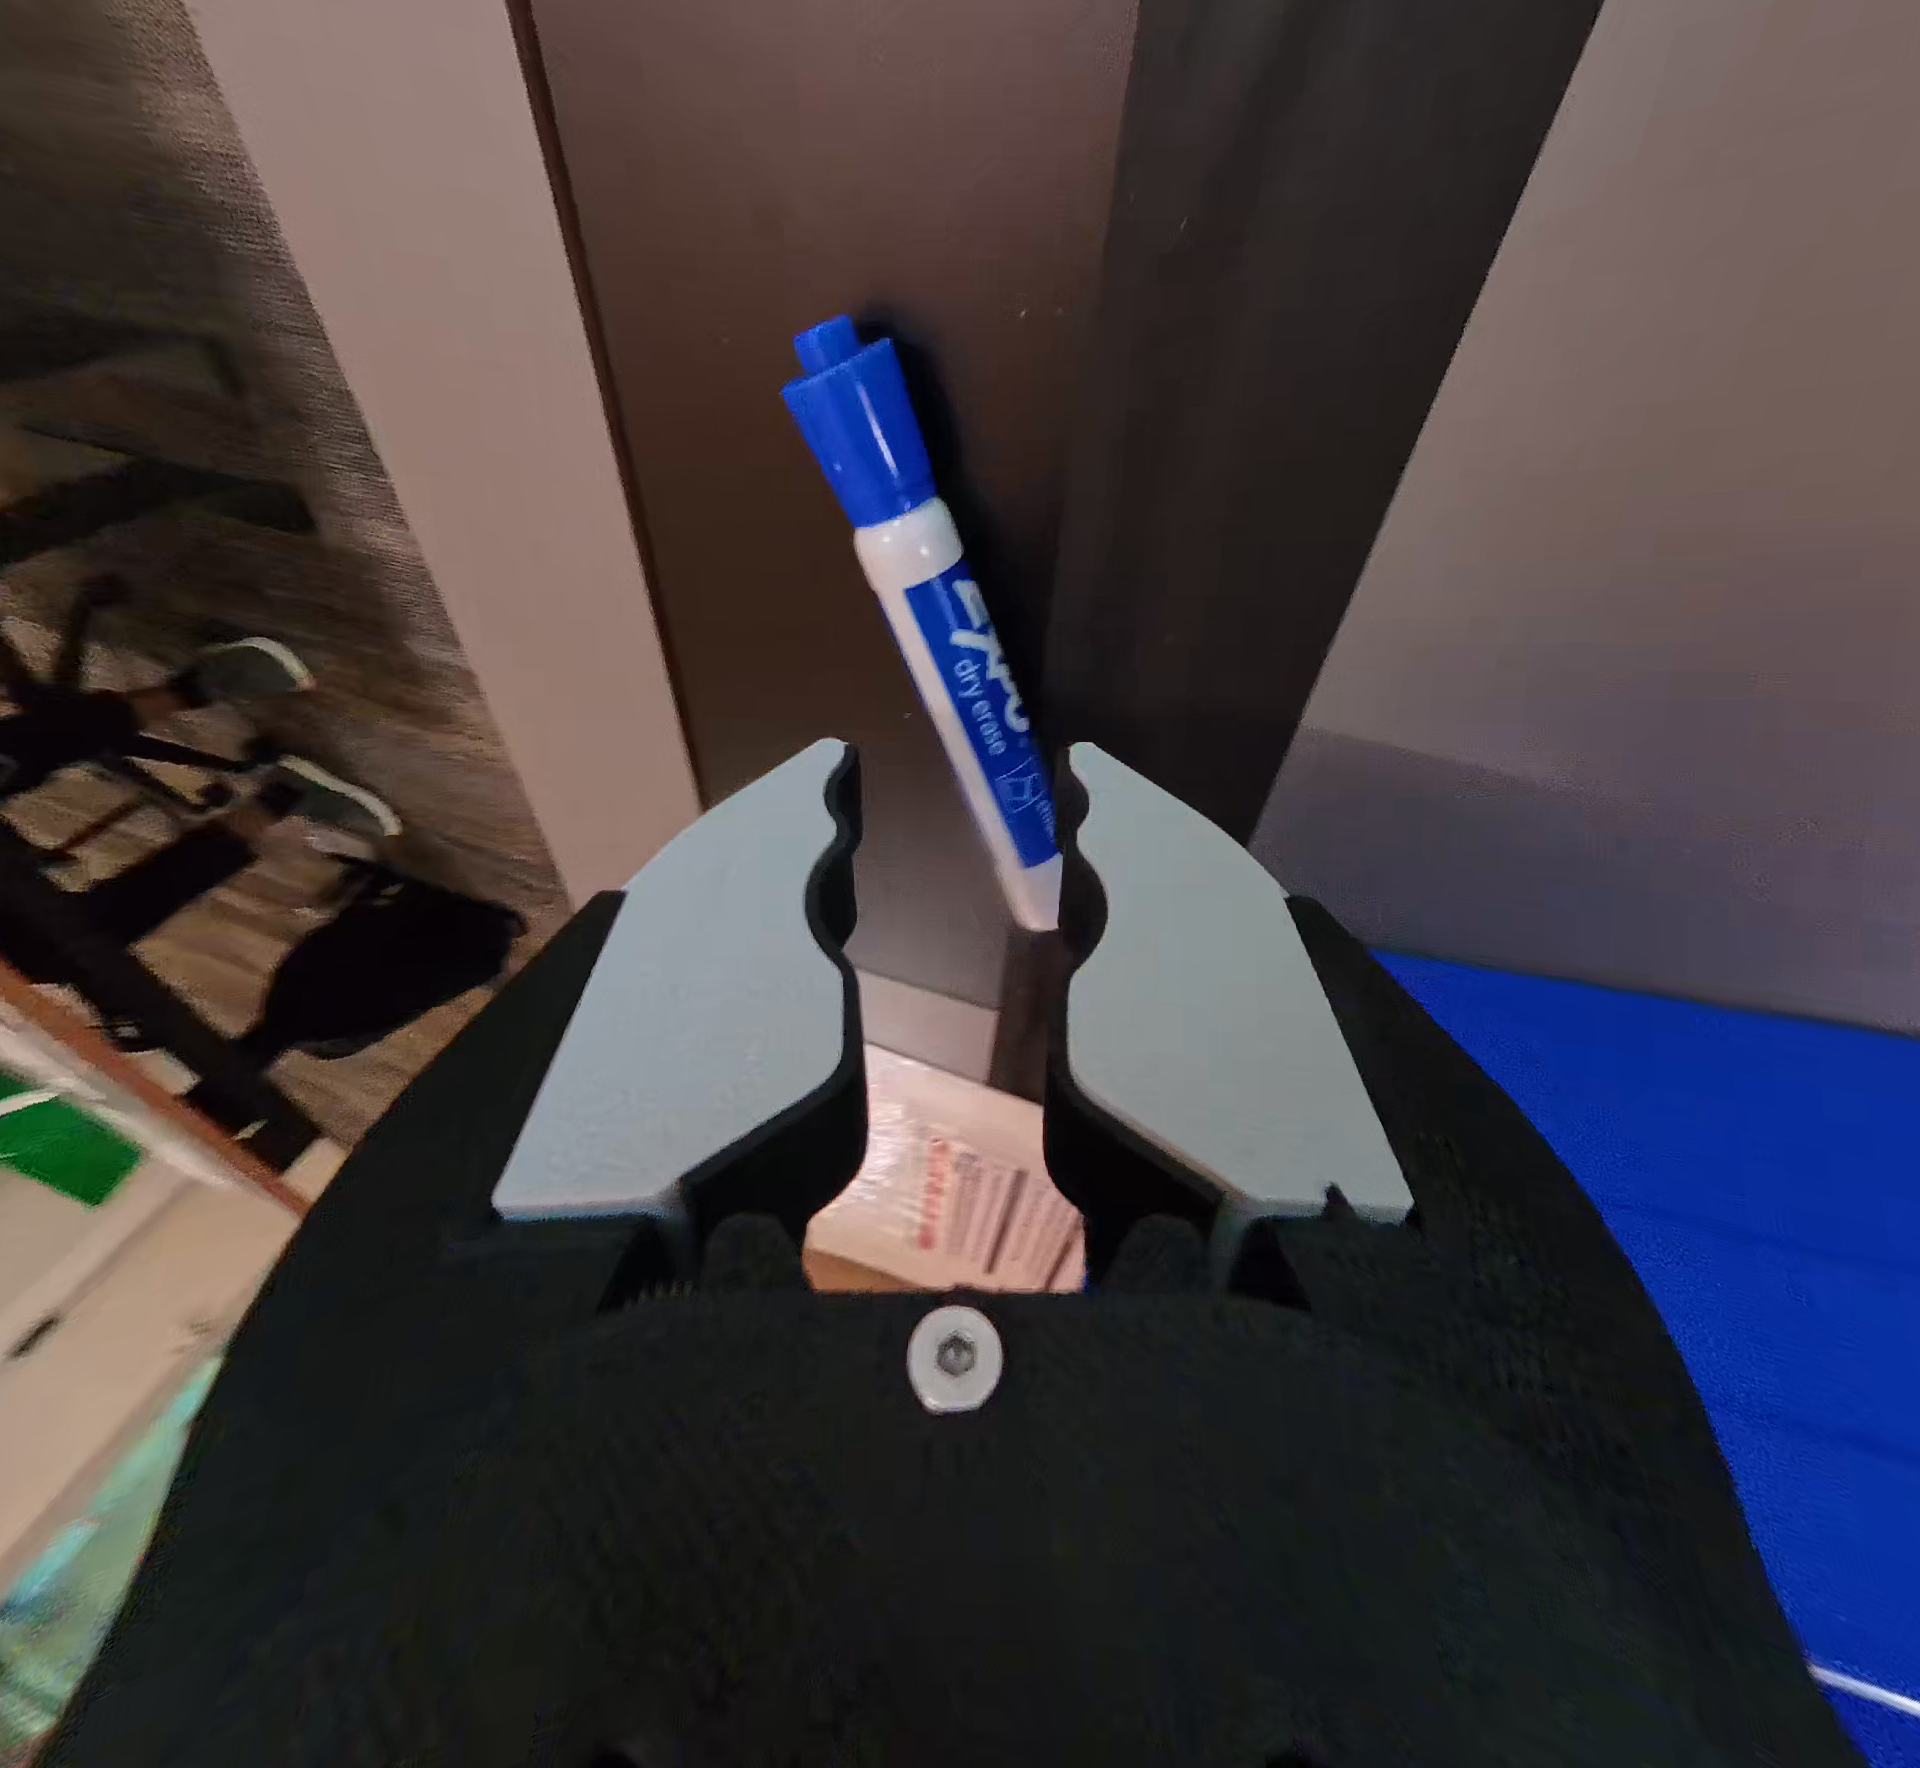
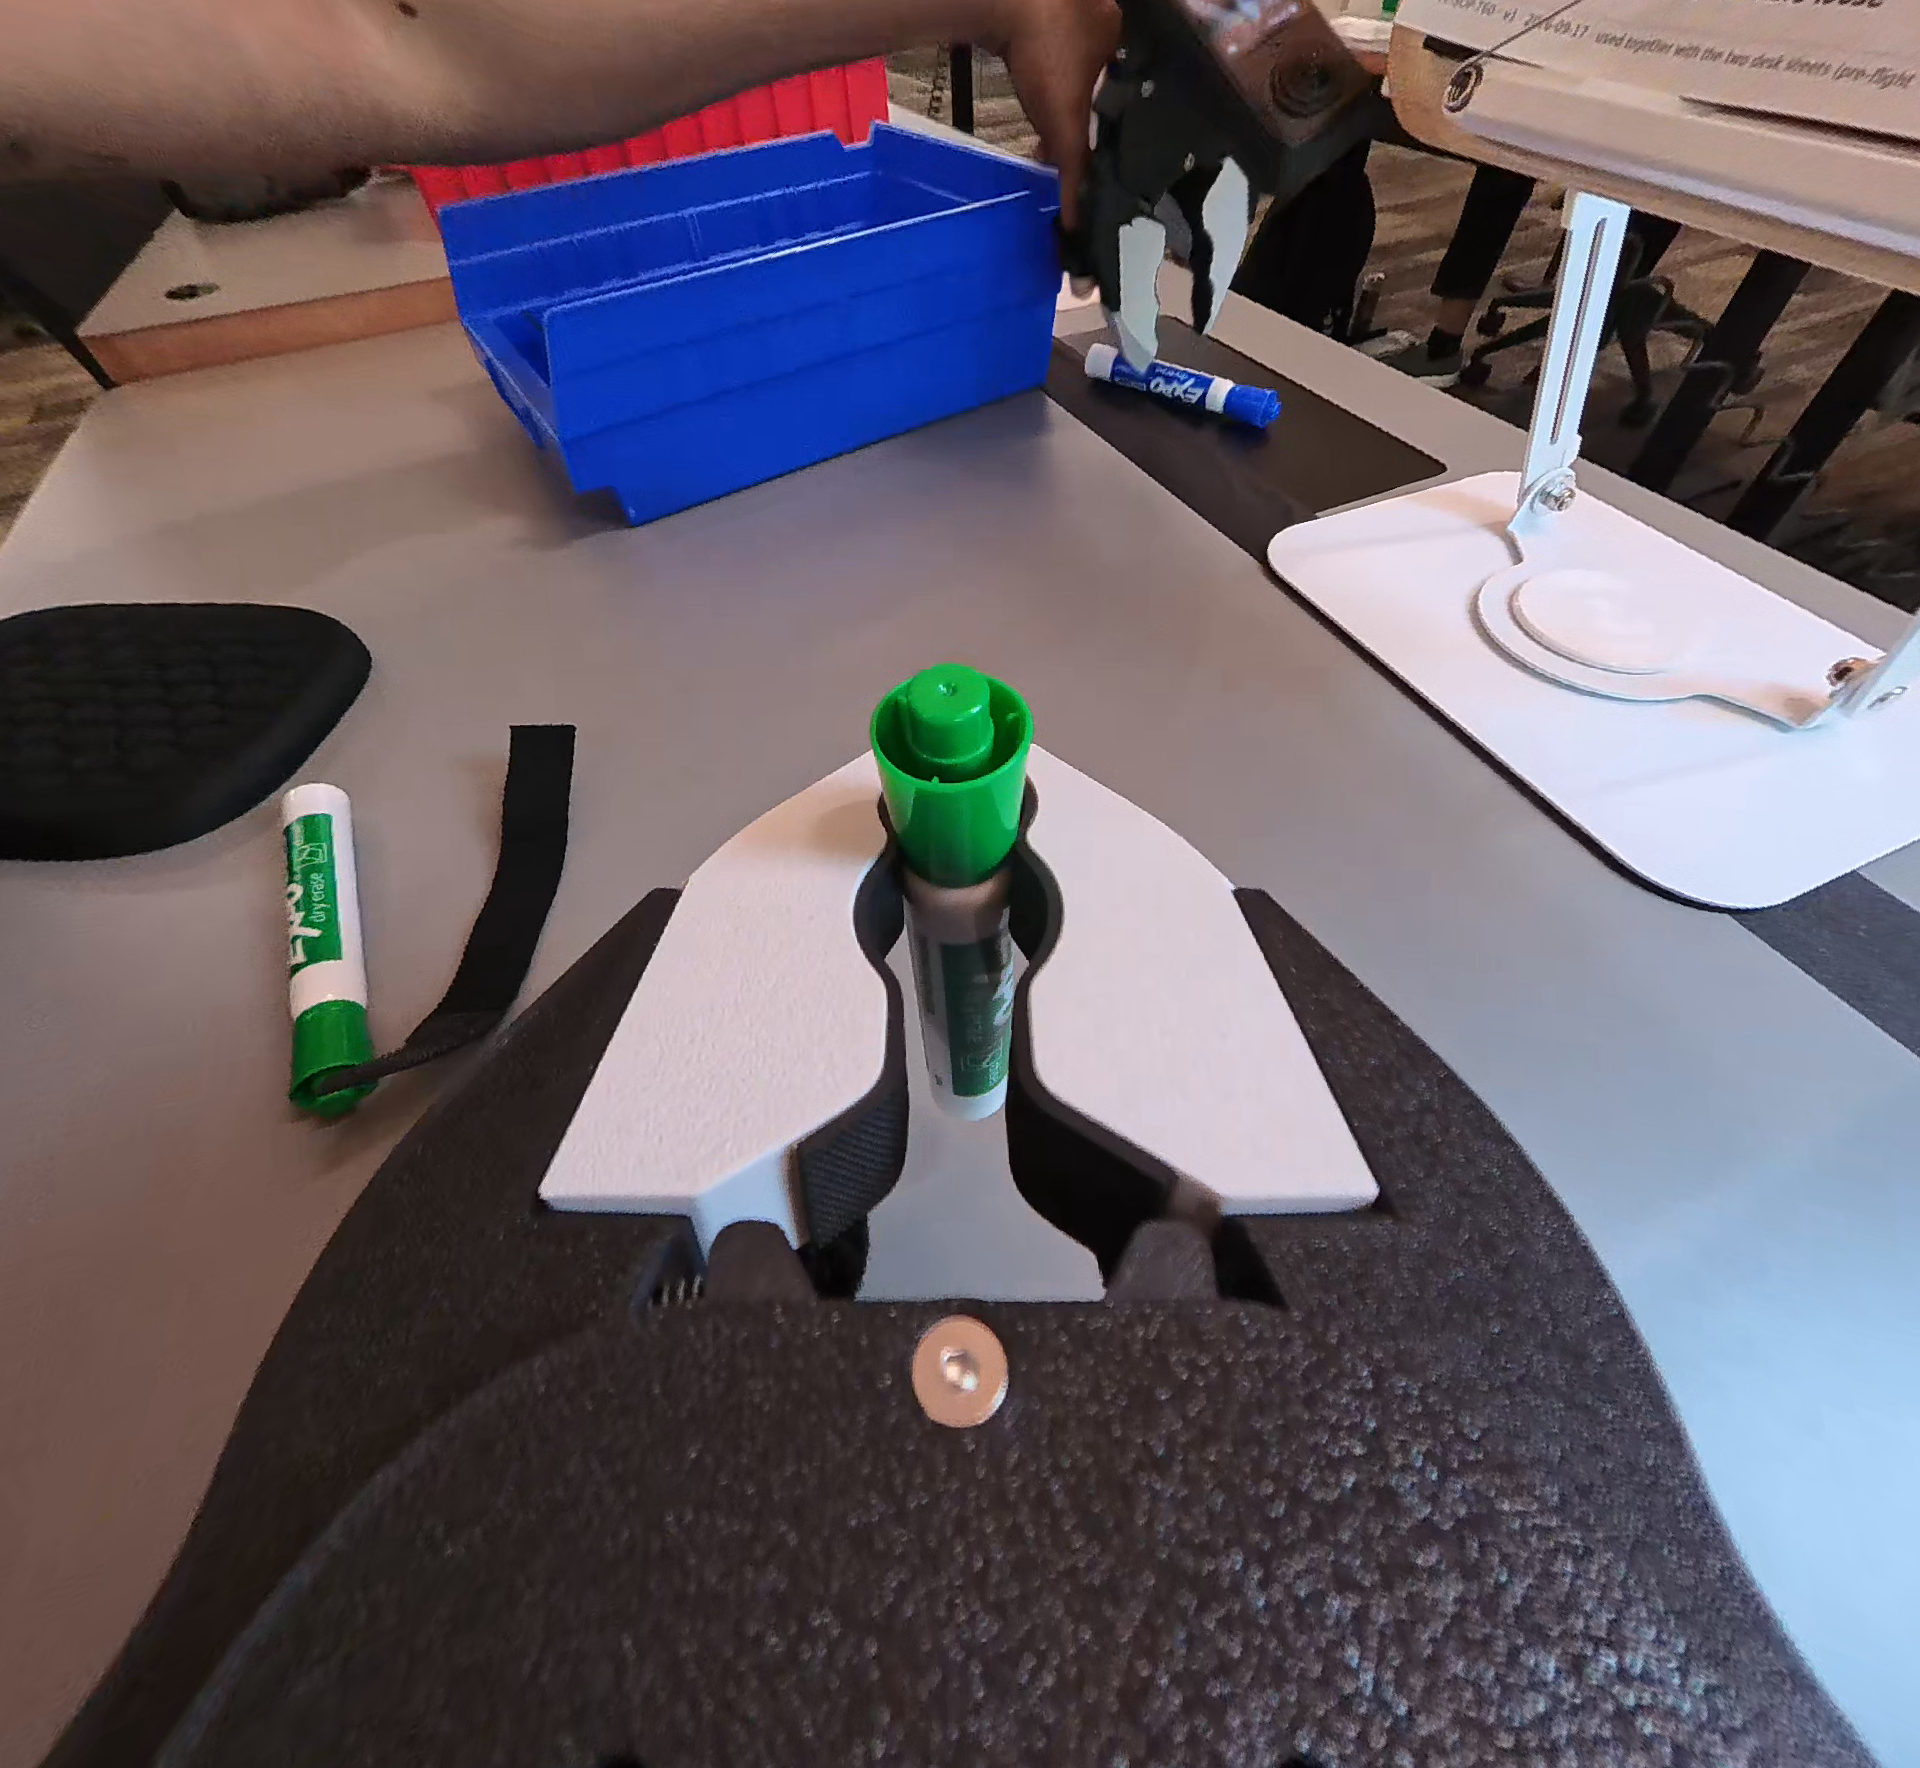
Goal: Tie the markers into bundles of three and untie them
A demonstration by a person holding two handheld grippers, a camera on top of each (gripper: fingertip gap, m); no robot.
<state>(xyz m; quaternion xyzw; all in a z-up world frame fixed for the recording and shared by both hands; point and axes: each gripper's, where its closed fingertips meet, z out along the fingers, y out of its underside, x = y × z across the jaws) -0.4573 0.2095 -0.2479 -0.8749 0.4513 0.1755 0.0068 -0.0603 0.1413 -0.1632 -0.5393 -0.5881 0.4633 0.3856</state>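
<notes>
The green marker sits pinched in the right gripper, above the grey table; a second green marker and black strap lie on it, left; the blue marker lies on the far dark mat, the left gripper spread around its end; it may roll away as the jaws come together.

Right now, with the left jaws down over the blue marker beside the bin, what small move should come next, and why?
Probably close the left gripper on the blue marker: its jaws stand open with the barrel between them, against one pad. The right gripper already holds a green marker, and another green marker lies by the black strap, so this would complete three.
</notes>
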